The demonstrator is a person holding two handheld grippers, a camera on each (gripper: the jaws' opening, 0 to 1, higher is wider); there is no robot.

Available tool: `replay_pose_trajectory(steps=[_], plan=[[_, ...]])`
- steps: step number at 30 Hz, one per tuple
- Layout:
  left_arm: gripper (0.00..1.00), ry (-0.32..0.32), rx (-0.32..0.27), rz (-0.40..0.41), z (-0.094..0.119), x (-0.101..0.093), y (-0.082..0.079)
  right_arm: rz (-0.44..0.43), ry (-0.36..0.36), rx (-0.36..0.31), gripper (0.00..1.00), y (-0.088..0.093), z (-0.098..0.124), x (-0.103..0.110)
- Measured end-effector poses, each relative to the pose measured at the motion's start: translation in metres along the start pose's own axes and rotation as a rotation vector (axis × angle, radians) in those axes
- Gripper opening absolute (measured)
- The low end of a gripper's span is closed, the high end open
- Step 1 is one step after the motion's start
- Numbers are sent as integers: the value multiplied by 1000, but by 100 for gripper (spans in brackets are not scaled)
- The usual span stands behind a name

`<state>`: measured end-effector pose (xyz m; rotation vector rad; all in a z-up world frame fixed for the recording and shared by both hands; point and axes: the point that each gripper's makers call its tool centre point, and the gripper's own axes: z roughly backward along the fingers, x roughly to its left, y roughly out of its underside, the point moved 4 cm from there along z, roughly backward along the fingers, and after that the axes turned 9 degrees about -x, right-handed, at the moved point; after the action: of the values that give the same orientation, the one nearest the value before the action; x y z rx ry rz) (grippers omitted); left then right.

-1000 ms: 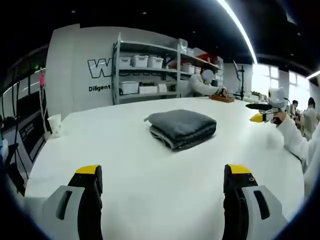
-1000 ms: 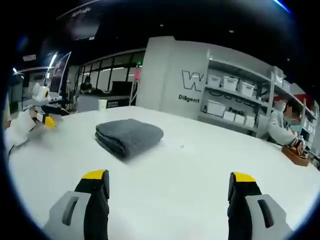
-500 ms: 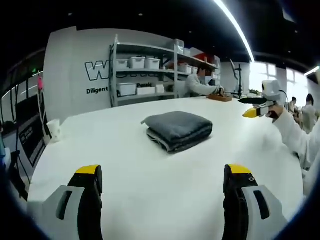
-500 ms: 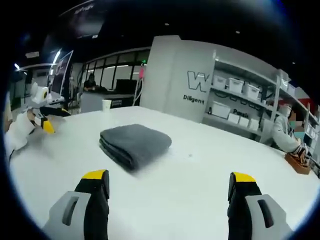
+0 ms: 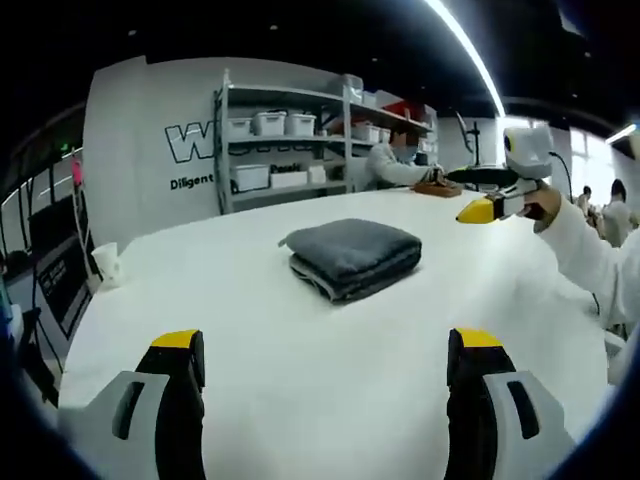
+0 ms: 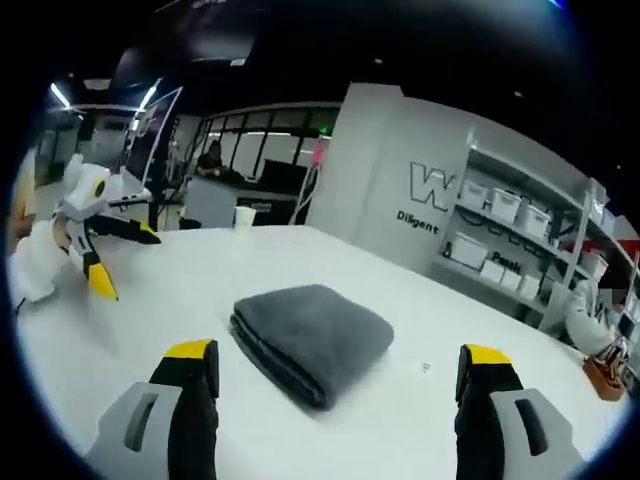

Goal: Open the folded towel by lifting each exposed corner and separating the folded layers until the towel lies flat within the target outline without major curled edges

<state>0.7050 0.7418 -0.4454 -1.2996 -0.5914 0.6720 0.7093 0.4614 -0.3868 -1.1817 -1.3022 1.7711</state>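
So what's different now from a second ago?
The right claw has come in closer toward the folded grey towel, which now looks bigger between its open jaws. The left claw, seen from the right gripper view, has tipped one yellow tip downward. Nothing has been grabbed. The towel stays folded in the same spot on the white table, and the paper cup hasn't moved.

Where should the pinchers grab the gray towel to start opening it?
Probably at a loose corner of the top layer of the towel. In the right gripper view the stacked layer edges show along the side nearest the right gripper, so coming in low from that side and pinching just the top layer looks easiest. The far edge looks rounded, likely a fold, with nothing loose to catch.
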Motion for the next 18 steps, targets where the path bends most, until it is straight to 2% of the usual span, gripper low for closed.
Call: replay_pose_trajectory(steps=[13, 18], plan=[[100, 25, -30, 5, 4, -8, -11, 65, -50, -20, 88, -10, -51, 47], [100, 24, -43, 9, 6, -7, -14, 117, -64, -26, 78, -12, -76, 68]])
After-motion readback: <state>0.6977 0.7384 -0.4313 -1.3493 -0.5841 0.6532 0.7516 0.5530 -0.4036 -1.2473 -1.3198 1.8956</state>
